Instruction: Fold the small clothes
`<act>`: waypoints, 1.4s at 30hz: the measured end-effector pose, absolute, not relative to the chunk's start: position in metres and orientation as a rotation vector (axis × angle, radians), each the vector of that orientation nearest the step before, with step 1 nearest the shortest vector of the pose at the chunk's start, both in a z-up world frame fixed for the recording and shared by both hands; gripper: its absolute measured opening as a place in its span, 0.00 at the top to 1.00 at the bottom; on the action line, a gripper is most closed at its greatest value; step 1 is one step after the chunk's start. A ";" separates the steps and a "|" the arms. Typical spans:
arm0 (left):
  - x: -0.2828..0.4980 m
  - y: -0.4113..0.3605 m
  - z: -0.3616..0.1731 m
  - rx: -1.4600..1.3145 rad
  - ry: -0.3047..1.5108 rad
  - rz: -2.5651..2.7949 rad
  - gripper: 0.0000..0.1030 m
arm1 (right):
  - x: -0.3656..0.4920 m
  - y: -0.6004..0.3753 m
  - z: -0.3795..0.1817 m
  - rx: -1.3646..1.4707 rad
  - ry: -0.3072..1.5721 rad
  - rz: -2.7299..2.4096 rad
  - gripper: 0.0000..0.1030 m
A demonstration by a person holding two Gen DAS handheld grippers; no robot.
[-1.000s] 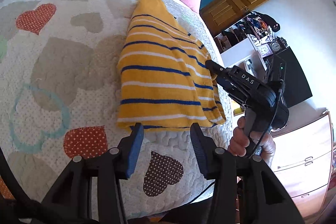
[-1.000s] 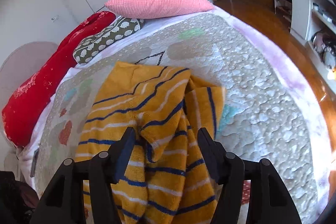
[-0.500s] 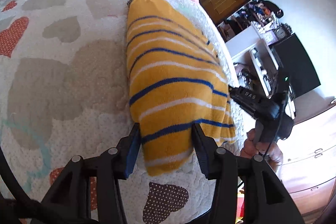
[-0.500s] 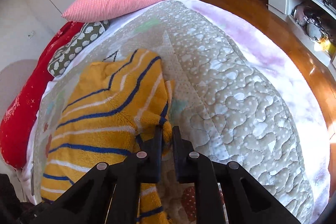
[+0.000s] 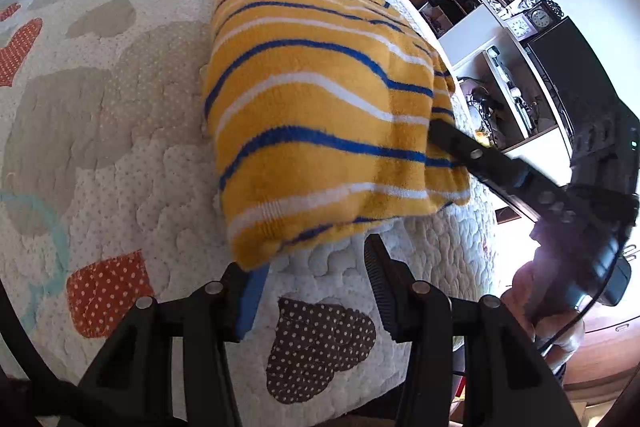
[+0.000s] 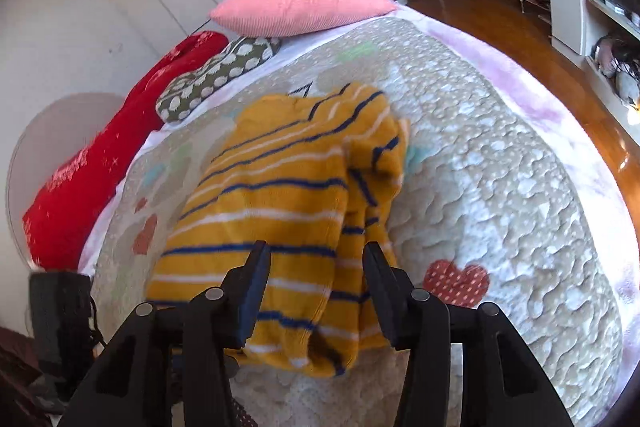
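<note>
A yellow sweater (image 5: 320,115) with blue and white stripes lies folded on the heart-patterned quilt (image 5: 100,147). My left gripper (image 5: 314,287) stands open at its near hem. The hem's corner rests over the tip of the left finger, and only quilt shows between the pads. My right gripper (image 6: 316,279) hovers over the sweater (image 6: 280,211) near its folded right edge. Its jaws are opening and the pads are clear of the cloth below. In the left wrist view the right gripper (image 5: 460,143) reaches in from the right, its fingertips at the sweater's side.
A pink pillow (image 6: 300,5), a spotted cushion (image 6: 216,79) and a red cushion (image 6: 104,163) lie at the head of the bed. The bed's edge drops to a wooden floor (image 6: 520,39) on the right. Shelves (image 5: 492,75) stand beyond. A hand (image 5: 536,291) holds the right gripper.
The right gripper pinched shut on the sweater's edge half a second ago, then opened and pulled back. The left gripper went forward over the hem and now sits at its corner.
</note>
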State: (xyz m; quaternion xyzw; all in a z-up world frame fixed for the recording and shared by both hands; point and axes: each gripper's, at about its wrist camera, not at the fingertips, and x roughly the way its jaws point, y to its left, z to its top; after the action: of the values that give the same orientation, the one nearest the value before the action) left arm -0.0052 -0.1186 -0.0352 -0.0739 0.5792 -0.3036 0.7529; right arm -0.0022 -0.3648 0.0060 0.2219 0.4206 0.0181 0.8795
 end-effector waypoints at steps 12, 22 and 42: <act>0.018 -0.084 0.007 -0.243 1.154 -0.603 0.55 | -0.020 -0.395 -0.027 0.402 0.995 -0.044 0.94; 0.034 -0.129 -0.044 -0.200 1.279 -0.559 0.53 | -0.023 -0.406 -0.036 0.492 0.961 -0.021 0.91; 0.138 -0.119 -0.048 -0.519 1.307 -0.727 0.27 | 0.049 -0.452 -0.017 0.713 0.856 0.039 0.08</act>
State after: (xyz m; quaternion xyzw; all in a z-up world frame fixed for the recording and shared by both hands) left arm 0.1378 -0.1185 -0.0482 -0.2334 0.5872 -0.3268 0.7028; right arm 0.0494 -0.4516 -0.0166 0.3382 0.4063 0.0183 0.8486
